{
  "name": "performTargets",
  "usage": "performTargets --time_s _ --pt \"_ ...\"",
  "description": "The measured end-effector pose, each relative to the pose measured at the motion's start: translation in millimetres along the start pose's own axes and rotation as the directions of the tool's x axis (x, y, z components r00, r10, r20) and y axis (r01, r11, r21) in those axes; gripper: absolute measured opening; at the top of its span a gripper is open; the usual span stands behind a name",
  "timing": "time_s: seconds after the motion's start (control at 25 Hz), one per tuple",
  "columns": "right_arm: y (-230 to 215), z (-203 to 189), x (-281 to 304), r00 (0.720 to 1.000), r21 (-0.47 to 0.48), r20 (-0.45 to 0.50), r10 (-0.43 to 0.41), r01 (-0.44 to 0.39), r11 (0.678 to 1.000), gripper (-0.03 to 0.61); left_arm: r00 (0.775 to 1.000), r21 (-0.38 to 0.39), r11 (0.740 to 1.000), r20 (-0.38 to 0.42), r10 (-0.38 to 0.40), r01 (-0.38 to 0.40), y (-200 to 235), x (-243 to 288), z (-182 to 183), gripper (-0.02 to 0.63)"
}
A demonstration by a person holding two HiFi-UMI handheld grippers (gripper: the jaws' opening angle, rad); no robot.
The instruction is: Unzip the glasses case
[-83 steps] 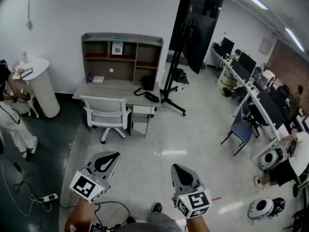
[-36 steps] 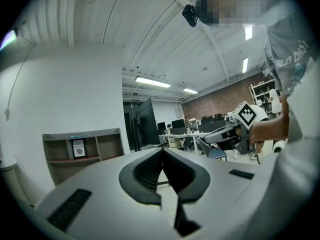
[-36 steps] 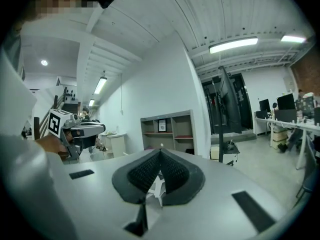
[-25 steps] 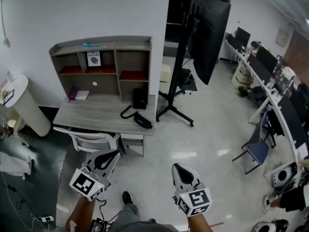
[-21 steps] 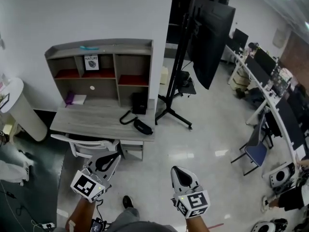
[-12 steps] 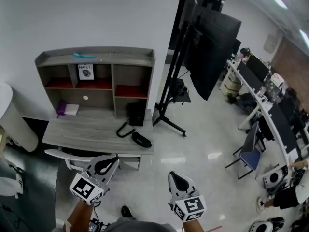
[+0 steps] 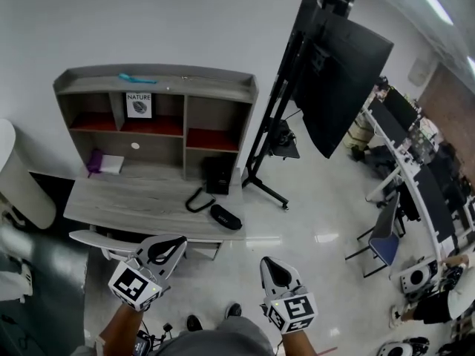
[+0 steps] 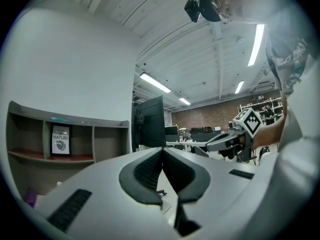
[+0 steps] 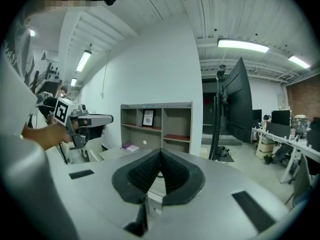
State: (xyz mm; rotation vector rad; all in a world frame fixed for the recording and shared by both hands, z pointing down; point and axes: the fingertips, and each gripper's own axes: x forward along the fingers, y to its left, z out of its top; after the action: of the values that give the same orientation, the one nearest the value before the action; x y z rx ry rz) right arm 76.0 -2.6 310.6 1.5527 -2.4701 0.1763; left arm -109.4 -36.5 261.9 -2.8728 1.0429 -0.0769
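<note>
Well, both jaw pairs are pressed together with nothing between them: left gripper (image 7: 173,243) and right gripper (image 7: 270,267) hang side by side, short of the desk (image 7: 126,199). Out ahead, the glasses case (image 7: 225,216) lies at the desk's near right corner, beside a black strap (image 7: 196,199). I'd judge it light, semi-stiff and prone to skid, so I'd pin its body with one gripper and pinch the zip pull, too small to make out from here, with the other.
</note>
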Motion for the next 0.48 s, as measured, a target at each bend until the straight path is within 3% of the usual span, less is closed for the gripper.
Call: performTargets --time_s 0.28,0.48 --pt "-13.4 -8.3 47.4 0.999 -0.021 -0.023 0.039 -0.04 0.999 0.012 0.999 -0.011 1.0 -0.023 0.025 -0.025 21.1 10.5 -9.4 -0.002" --pt "-30.3 -16.7 90.4 0.996 -0.022 -0.032 0.08 -0.081 0.996 0.012 0.993 -0.006 0.996 -0.072 0.093 -0.093 47.5 26.1 -27.6 -0.002"
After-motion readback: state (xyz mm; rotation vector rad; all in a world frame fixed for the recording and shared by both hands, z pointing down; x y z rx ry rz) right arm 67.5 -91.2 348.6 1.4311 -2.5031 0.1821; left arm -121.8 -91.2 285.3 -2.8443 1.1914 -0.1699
